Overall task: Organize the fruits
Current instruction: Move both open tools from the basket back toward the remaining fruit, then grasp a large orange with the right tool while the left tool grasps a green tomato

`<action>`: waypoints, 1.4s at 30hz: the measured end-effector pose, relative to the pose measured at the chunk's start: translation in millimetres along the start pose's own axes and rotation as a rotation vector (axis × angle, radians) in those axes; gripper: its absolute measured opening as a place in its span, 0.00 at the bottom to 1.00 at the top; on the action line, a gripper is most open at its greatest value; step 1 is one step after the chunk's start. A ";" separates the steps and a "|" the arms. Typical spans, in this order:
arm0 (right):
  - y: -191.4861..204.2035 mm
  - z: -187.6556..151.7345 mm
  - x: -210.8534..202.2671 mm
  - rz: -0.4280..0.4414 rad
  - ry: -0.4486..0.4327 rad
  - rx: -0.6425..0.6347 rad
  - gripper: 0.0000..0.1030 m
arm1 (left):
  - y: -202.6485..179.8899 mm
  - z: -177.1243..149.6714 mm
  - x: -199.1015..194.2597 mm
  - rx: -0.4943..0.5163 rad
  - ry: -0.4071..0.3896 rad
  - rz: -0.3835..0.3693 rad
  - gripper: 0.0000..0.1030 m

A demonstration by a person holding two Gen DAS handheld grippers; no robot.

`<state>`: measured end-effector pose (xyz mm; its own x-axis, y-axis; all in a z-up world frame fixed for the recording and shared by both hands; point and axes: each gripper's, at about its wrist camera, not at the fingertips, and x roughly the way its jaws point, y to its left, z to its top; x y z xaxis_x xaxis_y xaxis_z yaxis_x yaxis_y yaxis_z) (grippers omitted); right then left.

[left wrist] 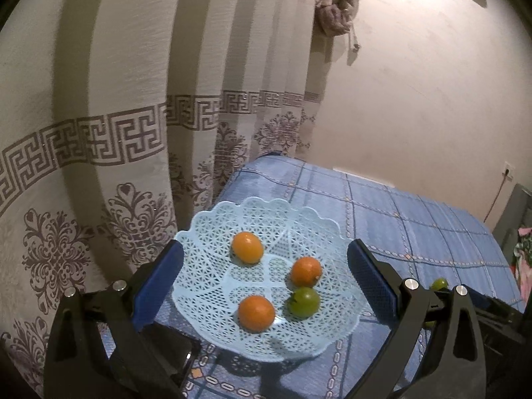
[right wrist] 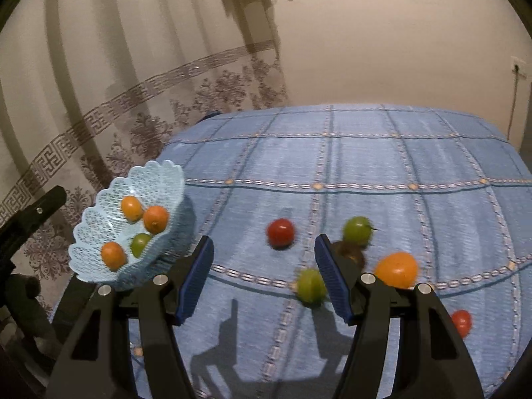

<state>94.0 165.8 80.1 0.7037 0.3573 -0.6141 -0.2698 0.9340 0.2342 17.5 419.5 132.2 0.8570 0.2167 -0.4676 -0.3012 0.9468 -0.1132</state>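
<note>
Black gripper arms with blue pads fill the lower edge of both wrist views. From the left wrist view, the left gripper is spread wide and holds nothing; between its pads sits a pale blue, lace-patterned plastic basket with a scalloped rim. Inside the basket lie three orange fruits, at about 11 o'clock, 2 o'clock and 6 o'clock, and one green fruit at 4 o'clock, touching the 2 o'clock orange.

From the right wrist view, the right gripper is also wide open and empty, hovering over a blue checked cloth that covers the worktop. The basket sits at 9 o'clock near the cloth's left edge, beside a patterned curtain. Loose fruit lies ahead: a red fruit at 12 o'clock, a green fruit just beside the right pad, another green fruit at 1 o'clock, a dark brown fruit partly hidden behind the pad, a large orange fruit at 3 o'clock, and a small red fruit at 4 o'clock.

The loose fruits look blurred. Being round, they would likely roll if a pad nudged them on closing, possibly off the cloth. The basket stands close to the edge and could likely tip if bumped.
</note>
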 end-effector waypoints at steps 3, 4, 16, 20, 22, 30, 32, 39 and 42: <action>-14.7 -2.9 -4.2 -0.024 0.003 0.002 0.62 | -7.7 -1.6 -1.3 0.019 0.005 -0.010 0.97; -19.0 -4.2 -5.3 -0.032 0.004 0.001 0.62 | -10.2 -2.0 -1.7 0.024 0.006 -0.012 0.97; -72.7 -21.0 -11.6 -0.114 0.028 -0.006 0.61 | -57.6 -13.9 0.4 0.114 0.031 -0.060 0.97; -84.8 -22.7 -6.1 -0.130 0.051 -0.029 0.62 | -77.8 -18.9 2.5 0.150 0.045 -0.086 0.97; -89.5 -21.6 -1.6 -0.138 0.064 -0.042 0.61 | -86.5 -22.6 3.9 0.169 0.054 -0.100 0.97; -95.0 -18.7 20.5 -0.102 0.127 -0.064 0.52 | -112.3 -31.5 10.2 0.219 0.083 -0.134 0.97; -96.7 -17.8 26.3 -0.091 0.145 -0.055 0.50 | -117.6 -33.3 10.8 0.231 0.086 -0.137 0.97; -96.9 -16.4 34.8 -0.056 0.165 -0.050 0.45 | -130.8 -38.5 16.9 0.261 0.107 -0.146 0.97; -99.1 -15.8 34.6 -0.055 0.165 -0.046 0.41 | -136.6 -42.1 20.4 0.271 0.124 -0.154 0.97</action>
<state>134.7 85.6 23.8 0.6018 0.2974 -0.7412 -0.2664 0.9497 0.1647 58.5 284.6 101.2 0.8216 0.0517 -0.5678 -0.0357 0.9986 0.0392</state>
